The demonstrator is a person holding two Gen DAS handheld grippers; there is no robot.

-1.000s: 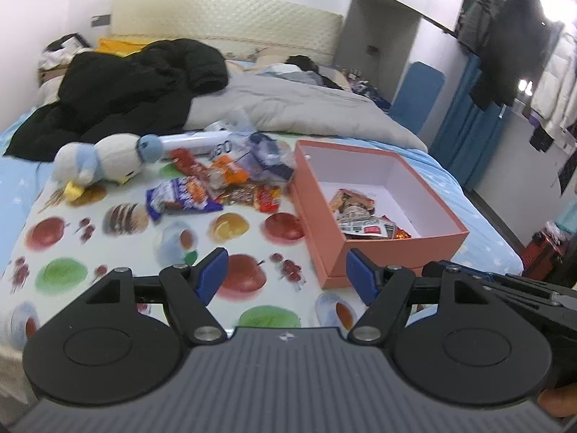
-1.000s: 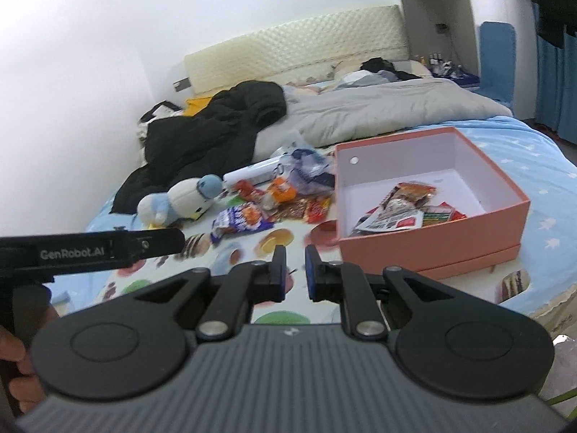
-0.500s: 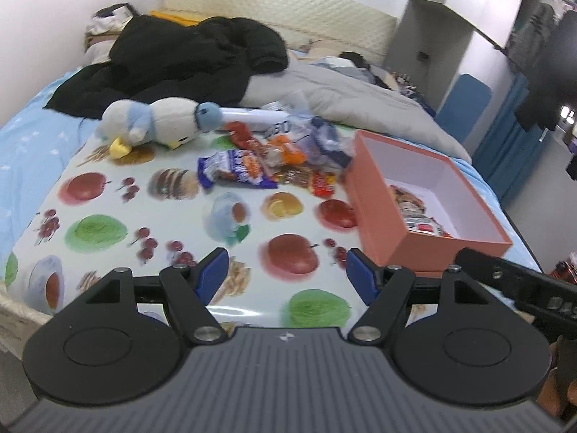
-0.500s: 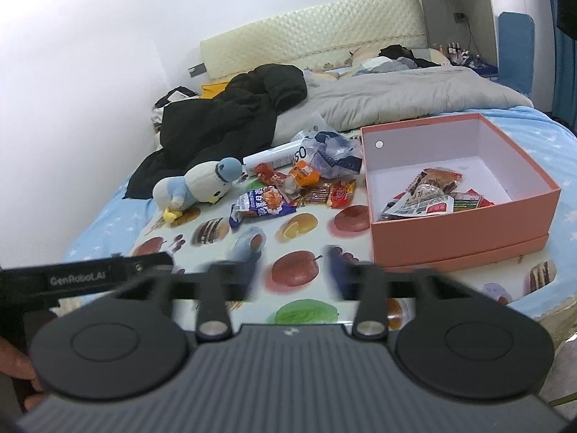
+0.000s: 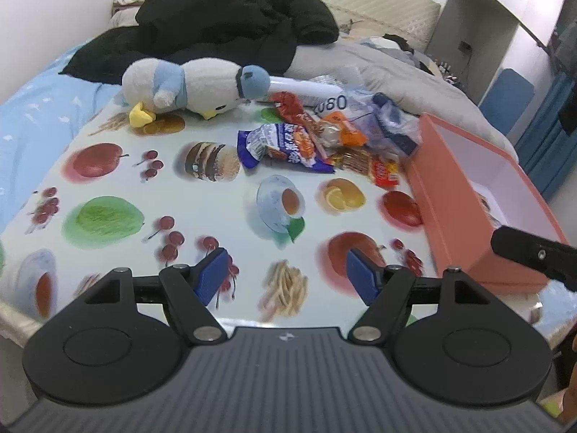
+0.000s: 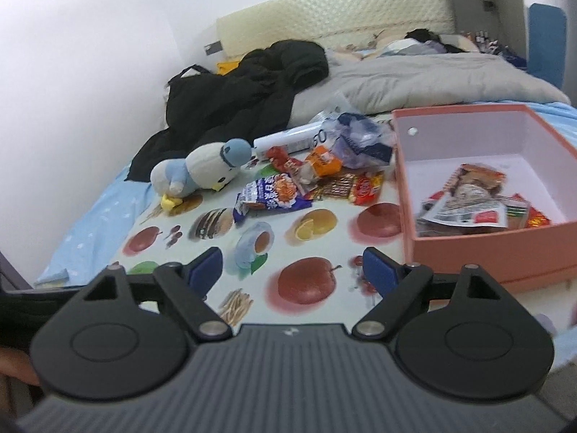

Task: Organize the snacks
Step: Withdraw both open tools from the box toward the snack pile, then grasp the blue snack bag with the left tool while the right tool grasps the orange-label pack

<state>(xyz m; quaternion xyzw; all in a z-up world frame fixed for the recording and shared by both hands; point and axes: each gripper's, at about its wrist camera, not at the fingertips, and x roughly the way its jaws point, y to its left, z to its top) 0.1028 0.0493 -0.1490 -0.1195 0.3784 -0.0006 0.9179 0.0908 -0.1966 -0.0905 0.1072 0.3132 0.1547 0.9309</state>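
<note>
A heap of snack packets (image 5: 324, 137) (image 6: 317, 176) lies on a fruit-printed mat (image 5: 216, 223) (image 6: 317, 252) spread over a bed. A purple-blue packet (image 5: 281, 144) (image 6: 270, 195) sits nearest at the heap's front. Right of the heap stands a pink box (image 5: 465, 216) (image 6: 487, 252) with several packets (image 6: 476, 202) inside. My left gripper (image 5: 286, 276) hovers open over the mat's near edge, nothing between its fingers. My right gripper (image 6: 292, 272) is also empty, short of the heap, its jaws still opening.
A plush penguin (image 5: 191, 86) (image 6: 202, 173) lies at the mat's far left. A black coat (image 5: 216, 25) (image 6: 245, 86) and a grey duvet (image 6: 432, 79) are behind. The right gripper's black body (image 5: 533, 252) reaches in beside the box.
The right gripper's jaws went from nearly shut to wide apart. Both grippers moved in lower over the mat; the left view swung left, so the box now sits at its right edge.
</note>
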